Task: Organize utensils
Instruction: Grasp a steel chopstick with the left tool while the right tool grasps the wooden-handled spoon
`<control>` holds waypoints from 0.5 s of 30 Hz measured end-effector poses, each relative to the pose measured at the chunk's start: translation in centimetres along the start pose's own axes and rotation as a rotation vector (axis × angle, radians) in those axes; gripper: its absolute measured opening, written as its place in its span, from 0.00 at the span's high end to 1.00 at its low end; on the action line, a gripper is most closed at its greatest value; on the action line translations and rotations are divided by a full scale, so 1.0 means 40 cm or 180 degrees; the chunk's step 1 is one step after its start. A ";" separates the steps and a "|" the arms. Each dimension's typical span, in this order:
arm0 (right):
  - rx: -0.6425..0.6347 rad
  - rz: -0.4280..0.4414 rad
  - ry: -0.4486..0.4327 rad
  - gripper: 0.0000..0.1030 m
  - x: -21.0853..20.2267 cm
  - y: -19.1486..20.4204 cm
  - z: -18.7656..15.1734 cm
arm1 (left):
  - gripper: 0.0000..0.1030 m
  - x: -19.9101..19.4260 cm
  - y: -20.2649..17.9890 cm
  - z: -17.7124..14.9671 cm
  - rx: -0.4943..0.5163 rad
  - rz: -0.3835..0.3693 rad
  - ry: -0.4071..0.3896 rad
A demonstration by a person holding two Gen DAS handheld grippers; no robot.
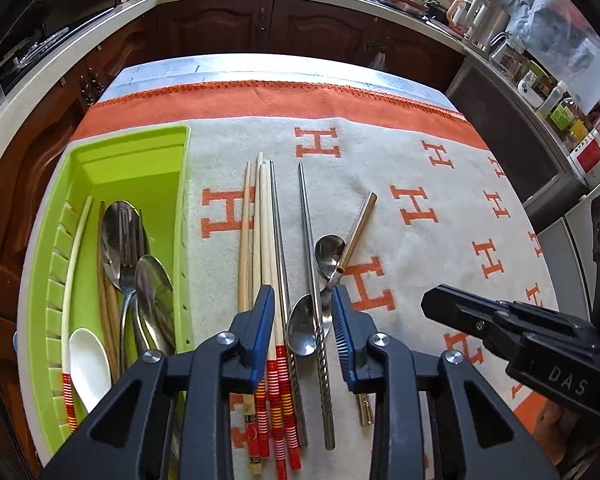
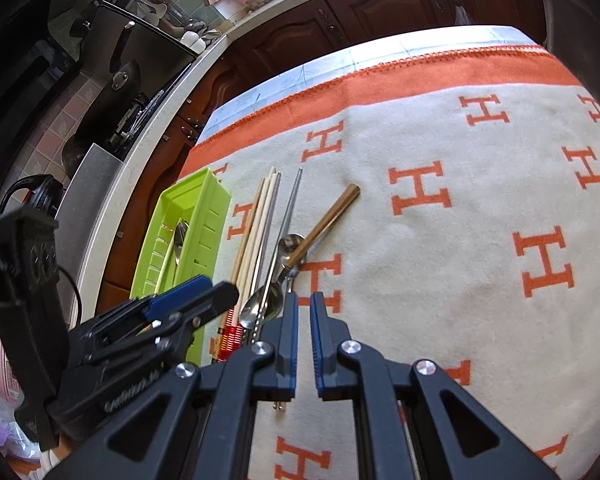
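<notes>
1 green tray [image 1: 100, 152], 2 metal chopsticks [image 1: 306, 216], 2 grippers [image 1: 303, 304].

Blanket [image 2: 480, 208] bare on the right — chopsticks [image 1: 266, 240] and green tray [image 1: 140, 168] crowd the left.

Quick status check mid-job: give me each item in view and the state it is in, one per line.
Green tray: on the cloth, partly filled with spoons, a fork and chopsticks.
Wooden chopsticks: loose on the cloth, beside the tray.
Metal chopsticks: loose on the cloth.
Steel spoon: lying on the cloth, between the left jaws.
Gold-handled spoon: lying slanted on the cloth.
Left gripper: open over the utensils.
Right gripper: nearly shut, empty.
</notes>
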State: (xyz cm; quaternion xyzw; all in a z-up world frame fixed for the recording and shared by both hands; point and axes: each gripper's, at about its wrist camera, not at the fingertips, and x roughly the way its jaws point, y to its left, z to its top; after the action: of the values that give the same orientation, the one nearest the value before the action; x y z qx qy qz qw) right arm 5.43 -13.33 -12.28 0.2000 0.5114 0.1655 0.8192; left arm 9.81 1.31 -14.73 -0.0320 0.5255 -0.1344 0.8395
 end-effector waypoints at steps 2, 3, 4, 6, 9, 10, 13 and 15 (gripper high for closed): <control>0.0021 0.0030 0.0032 0.93 0.009 -0.011 -0.003 | 0.76 0.014 -0.002 0.006 -0.0013 -0.0017 0.0033; 0.0030 0.0040 0.0042 0.93 0.012 -0.016 -0.004 | 0.76 0.020 -0.005 0.008 -0.0001 -0.0007 0.0041; 0.0043 0.0047 0.0051 0.92 0.015 -0.022 -0.004 | 0.76 0.026 -0.008 0.009 0.0011 -0.0003 0.0055; 0.0066 0.0070 0.0071 0.92 0.023 -0.031 -0.002 | 0.76 0.037 -0.012 0.011 0.0019 0.0011 0.0089; 0.0098 0.0100 0.0093 0.93 0.033 -0.041 -0.002 | 0.76 0.054 -0.016 0.011 0.0026 0.0019 0.0139; 0.0101 0.0105 0.0100 0.93 0.036 -0.042 -0.002 | 0.79 0.060 -0.019 0.010 0.0036 0.0023 0.0156; 0.0102 0.0132 0.0115 0.92 0.042 -0.045 -0.004 | 0.84 0.075 -0.026 0.009 0.0061 0.0019 0.0209; 0.0103 0.0142 0.0120 0.92 0.045 -0.046 -0.004 | 0.84 0.082 -0.030 0.008 0.0088 0.0036 0.0227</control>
State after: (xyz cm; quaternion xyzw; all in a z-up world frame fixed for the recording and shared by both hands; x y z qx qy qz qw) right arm 6.15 -14.04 -14.66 0.2213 0.5248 0.1793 0.8022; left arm 11.20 -0.74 -17.21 -0.0126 0.5534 -0.1380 0.8213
